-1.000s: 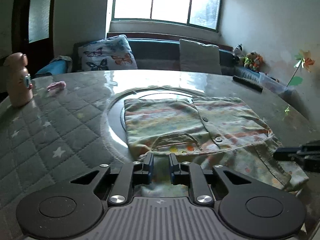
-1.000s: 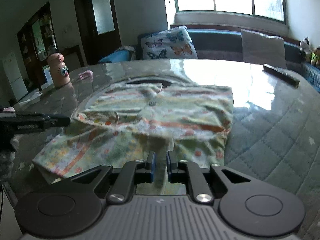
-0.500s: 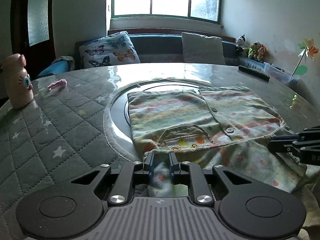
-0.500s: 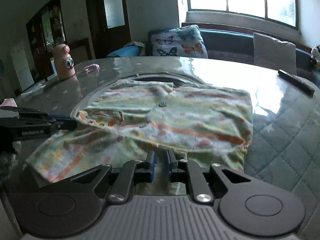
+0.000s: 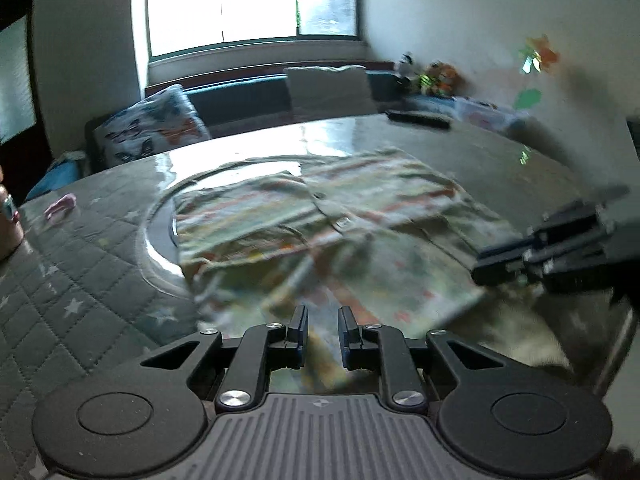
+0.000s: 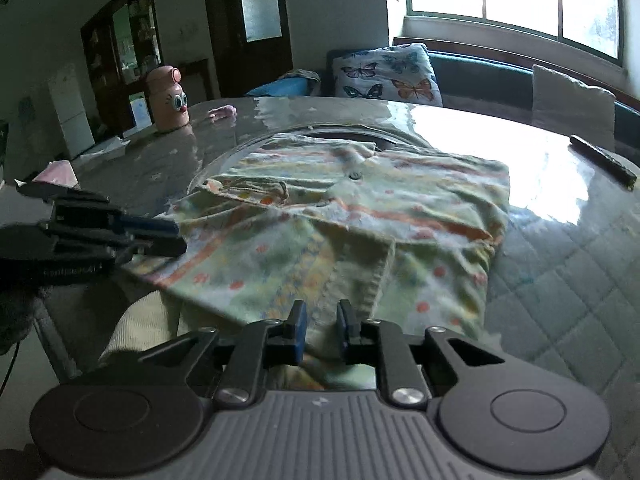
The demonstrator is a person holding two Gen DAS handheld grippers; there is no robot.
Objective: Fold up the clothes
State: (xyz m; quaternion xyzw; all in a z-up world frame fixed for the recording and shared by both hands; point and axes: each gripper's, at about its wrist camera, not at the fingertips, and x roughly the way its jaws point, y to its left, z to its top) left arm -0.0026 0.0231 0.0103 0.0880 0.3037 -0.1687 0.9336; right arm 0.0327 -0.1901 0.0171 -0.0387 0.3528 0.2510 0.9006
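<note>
At the bottom centre of each wrist view, cloth runs between narrowly parted jaws: the left gripper (image 5: 322, 326) and the right gripper (image 6: 320, 320) each pinch the near hem of the patterned garment (image 6: 360, 216). The right jaws are opening with fabric between them. The garment lies mid-frame across the round table (image 6: 560, 248), its near edge hanging over the rim. If the right side lets go early (my guess), the hem could sag unevenly and skew the fold. Farther back, upper left, stands a pink bottle (image 6: 170, 98).
</note>
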